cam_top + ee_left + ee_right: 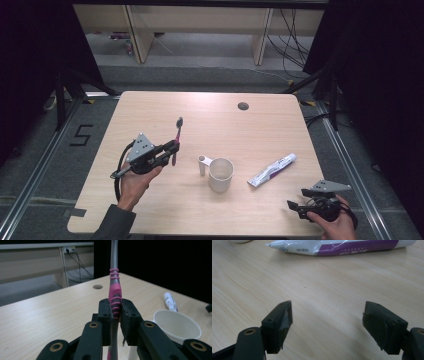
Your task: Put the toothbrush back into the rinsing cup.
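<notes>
resting on a light wood table (150,210), left gripper (174,148) clamping toothbrush (177,135), right gripper (294,207) agape, grey floor (200,75)

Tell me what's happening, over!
Left gripper shut on toothbrush, held upright above the table. Right gripper open, empty, near toothpaste. White cup between them, path clear.

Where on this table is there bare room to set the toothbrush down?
The far half of the table is bare, bordered by the cable hole and the far edge. The near strip in front of the cup is bare too. It is crowded mid-table, between the cup and the toothpaste tube.
</notes>
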The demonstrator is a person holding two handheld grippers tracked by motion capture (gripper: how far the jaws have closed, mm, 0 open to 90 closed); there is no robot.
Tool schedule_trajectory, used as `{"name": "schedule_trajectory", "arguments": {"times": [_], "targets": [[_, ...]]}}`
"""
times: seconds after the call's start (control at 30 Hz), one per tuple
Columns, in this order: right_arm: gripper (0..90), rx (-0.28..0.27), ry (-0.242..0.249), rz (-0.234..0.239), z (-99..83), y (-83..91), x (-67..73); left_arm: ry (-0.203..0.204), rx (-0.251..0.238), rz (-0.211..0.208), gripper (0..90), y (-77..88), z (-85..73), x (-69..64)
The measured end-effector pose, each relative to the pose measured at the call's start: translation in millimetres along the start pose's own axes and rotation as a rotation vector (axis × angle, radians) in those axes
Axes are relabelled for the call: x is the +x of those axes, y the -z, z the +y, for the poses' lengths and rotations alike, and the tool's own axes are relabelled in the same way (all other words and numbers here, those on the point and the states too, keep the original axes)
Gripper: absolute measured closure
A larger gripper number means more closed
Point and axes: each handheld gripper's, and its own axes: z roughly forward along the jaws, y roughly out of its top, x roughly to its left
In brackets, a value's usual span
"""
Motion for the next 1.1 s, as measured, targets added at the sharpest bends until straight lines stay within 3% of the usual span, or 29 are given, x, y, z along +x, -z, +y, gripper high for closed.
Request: {"name": "schedule_trajectory", "arguments": {"times": [0.2,0.27,0.33,0.37,0.57,0.63,0.7,0.73,0.8,0.87,0.93,0.97,1.0,1.1], "targets": [[24.6,-0.002,0.008,-0.001,-0.2,-0.2,-0.5,0.007,-0.036,-0.022,78.6,-6.2,6.6,-6.2],[24.6,0.009,-0.018,0.005,1.1,1.3,1.1,0.003,-0.041,-0.028,78.6,-8.8,8.2,-8.5],[24.6,-0.005,0.014,0.002,0.1,-0.9,-1.1,0.009,-0.055,-0.039,78.6,-12.5,9.1,-10.3],[24.6,0.009,-0.011,0.004,0.5,0.5,0.4,0.011,-0.054,-0.042,78.6,-13.8,9.8,-10.9],[24.6,0.002,0.001,-0.008,-0.1,-0.2,0.1,0.014,-0.073,-0.058,78.6,-21.0,17.6,-15.9],[24.6,0.006,-0.018,-0.001,0.9,1.2,1.2,0.011,-0.079,-0.069,78.6,-24.9,20.8,-18.8],[24.6,0.006,-0.014,0.018,0.6,-0.3,0.1,0.008,-0.075,-0.076,78.6,-28.9,22.8,-21.7],[24.6,0.017,-0.045,0.019,0.2,0.6,1.5,0.007,-0.071,-0.08,78.6,-31.2,23.4,-23.4],[24.6,0.024,-0.045,0.013,0.4,1.5,1.7,0.002,-0.067,-0.084,78.6,-33.3,23.7,-24.6],[24.6,0.009,-0.012,0.001,0.8,1.2,0.0,0.0,-0.062,-0.092,78.6,-38.9,23.9,-28.3],[24.6,0.019,-0.053,0.011,-0.1,0.8,3.2,0.0,-0.06,-0.097,78.6,-42.2,24.4,-29.8],[24.6,0.016,-0.05,0.013,-0.1,1.0,3.2,0.0,-0.063,-0.099,78.6,-43.6,24.6,-30.4],[24.7,0.007,-0.013,0.0,0.5,1.3,0.8,0.002,-0.064,-0.104,78.6,-44.9,24.8,-30.9],[24.6,0.008,-0.02,0.019,0.4,-0.5,0.8,0.008,-0.07,-0.106,78.6,-47.7,24.1,-32.4]]}}
